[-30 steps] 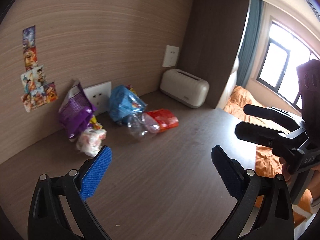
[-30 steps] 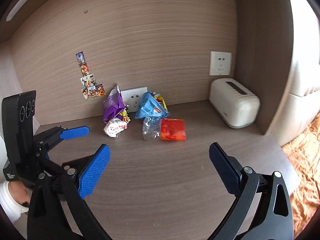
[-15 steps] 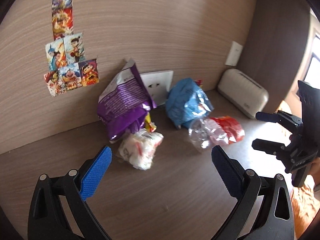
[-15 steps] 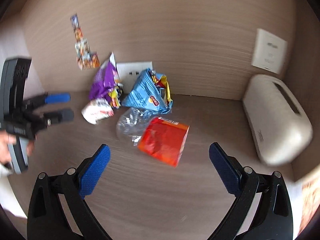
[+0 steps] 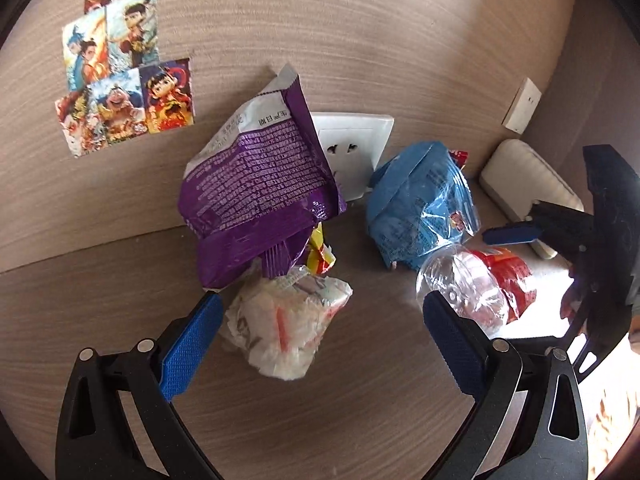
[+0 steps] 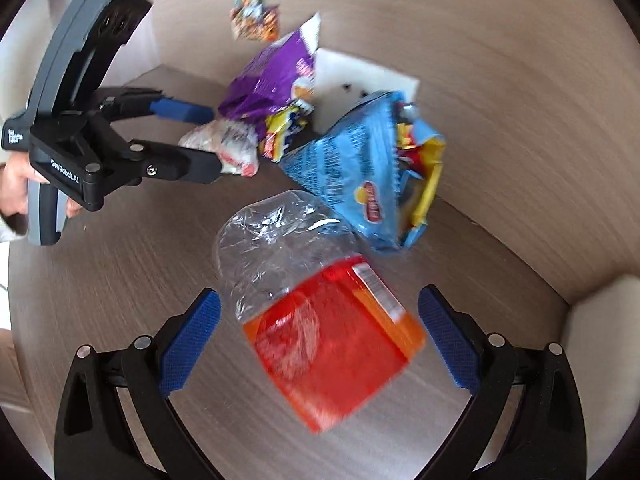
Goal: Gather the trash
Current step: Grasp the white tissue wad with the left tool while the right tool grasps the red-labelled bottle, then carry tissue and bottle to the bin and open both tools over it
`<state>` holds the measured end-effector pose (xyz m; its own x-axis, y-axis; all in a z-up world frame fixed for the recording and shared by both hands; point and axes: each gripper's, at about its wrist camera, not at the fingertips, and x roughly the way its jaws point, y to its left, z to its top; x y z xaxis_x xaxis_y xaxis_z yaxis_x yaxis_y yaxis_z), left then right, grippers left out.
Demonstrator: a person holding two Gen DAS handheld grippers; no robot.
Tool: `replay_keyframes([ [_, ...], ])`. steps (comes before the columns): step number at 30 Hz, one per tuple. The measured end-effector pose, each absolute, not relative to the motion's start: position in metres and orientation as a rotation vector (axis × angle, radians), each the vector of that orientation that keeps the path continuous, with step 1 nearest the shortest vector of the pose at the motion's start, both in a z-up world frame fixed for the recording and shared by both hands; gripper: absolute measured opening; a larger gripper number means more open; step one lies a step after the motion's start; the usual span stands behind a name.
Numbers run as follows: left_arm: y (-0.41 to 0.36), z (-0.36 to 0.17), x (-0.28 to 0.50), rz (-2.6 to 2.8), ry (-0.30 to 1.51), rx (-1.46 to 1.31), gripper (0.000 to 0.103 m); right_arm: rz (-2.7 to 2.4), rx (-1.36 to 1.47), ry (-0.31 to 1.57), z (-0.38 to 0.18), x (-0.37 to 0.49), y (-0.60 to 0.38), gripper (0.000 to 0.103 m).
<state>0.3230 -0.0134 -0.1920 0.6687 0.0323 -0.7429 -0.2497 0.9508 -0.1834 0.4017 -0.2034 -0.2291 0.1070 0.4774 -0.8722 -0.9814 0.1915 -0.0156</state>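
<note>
I have both grippers spread wide, holding nothing. The left gripper (image 5: 320, 332) straddles the crumpled white wrapper (image 5: 286, 326) near the desk's back edge; the right gripper (image 6: 320, 320) frames the red packet (image 6: 336, 348) beside the crushed clear bottle (image 6: 276, 240). All look light, soft and crinkly: I would pinch across bunched folds.

A purple foil snack bag (image 5: 256, 196) is leaning against the wooden back wall (image 5: 360, 40), partly covering a white wall socket (image 5: 352, 148). A crumpled white wrapper (image 5: 284, 324) is lying before it on the tabletop (image 5: 320, 420). To the right a blue crisp bag (image 6: 360, 168) is sitting, with a crushed clear plastic bottle (image 6: 280, 248) and an orange-red packet (image 6: 336, 344) lying before it.
</note>
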Motion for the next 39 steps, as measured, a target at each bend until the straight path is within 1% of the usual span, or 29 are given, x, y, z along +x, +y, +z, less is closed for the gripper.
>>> replay_keyframes([
  [1, -0.014, -0.192, 0.325, 0.159, 0.835, -0.280, 0.096, 1.248, -0.749, 0.876, -0.232, 0.403, -0.200, 0.098],
  [5, -0.017, -0.196, 0.332, 0.160, 0.866, -0.241, 0.079, 1.303, -0.775, 0.902, -0.240, 0.405, -0.190, 0.098],
  [6, -0.018, -0.198, 0.333, 0.160, 0.870, -0.238, 0.076, 1.316, -0.776, 0.912, -0.241, 0.405, -0.189, 0.098],
  [7, -0.020, -0.199, 0.334, 0.161, 0.875, -0.238, 0.070, 1.332, -0.773, 0.927, -0.243, 0.405, -0.188, 0.098],
  [8, -0.020, -0.201, 0.336, 0.161, 0.881, -0.239, 0.066, 1.341, -0.774, 0.935, -0.245, 0.404, -0.185, 0.089],
  [9, -0.021, -0.203, 0.337, 0.164, 0.884, -0.234, 0.058, 1.351, -0.774, 0.939, -0.247, 0.402, -0.184, 0.087],
  [10, -0.021, -0.205, 0.337, 0.166, 0.888, -0.229, 0.054, 1.350, -0.774, 0.926, -0.246, 0.405, -0.180, 0.082],
  [12, -0.023, -0.206, 0.337, 0.172, 0.887, -0.211, 0.053, 1.358, -0.739, 0.943, -0.244, 0.405, -0.179, 0.080],
  [13, -0.025, -0.206, 0.337, 0.169, 0.887, -0.204, 0.052, 1.362, -0.717, 0.953, -0.243, 0.405, -0.181, 0.075],
  [14, -0.027, -0.206, 0.337, 0.163, 0.885, -0.203, 0.051, 1.358, -0.702, 0.949, -0.242, 0.406, -0.183, 0.067],
  [21, -0.039, -0.200, 0.331, 0.146, 0.869, -0.189, 0.050, 1.316, -0.587, 0.944, -0.228, 0.394, -0.200, 0.066],
  [31, -0.045, -0.172, 0.287, 0.103, 0.836, -0.137, 0.050, 1.215, -0.391, 0.898, -0.183, 0.354, -0.235, 0.066],
  [33, -0.057, -0.169, 0.286, 0.085, 0.829, -0.123, 0.050, 1.191, -0.363, 0.892, -0.174, 0.351, -0.240, 0.066],
  [39, -0.063, -0.160, 0.265, -0.008, 0.807, -0.092, 0.050, 1.080, -0.281, 0.873, -0.156, 0.323, -0.253, 0.066],
])
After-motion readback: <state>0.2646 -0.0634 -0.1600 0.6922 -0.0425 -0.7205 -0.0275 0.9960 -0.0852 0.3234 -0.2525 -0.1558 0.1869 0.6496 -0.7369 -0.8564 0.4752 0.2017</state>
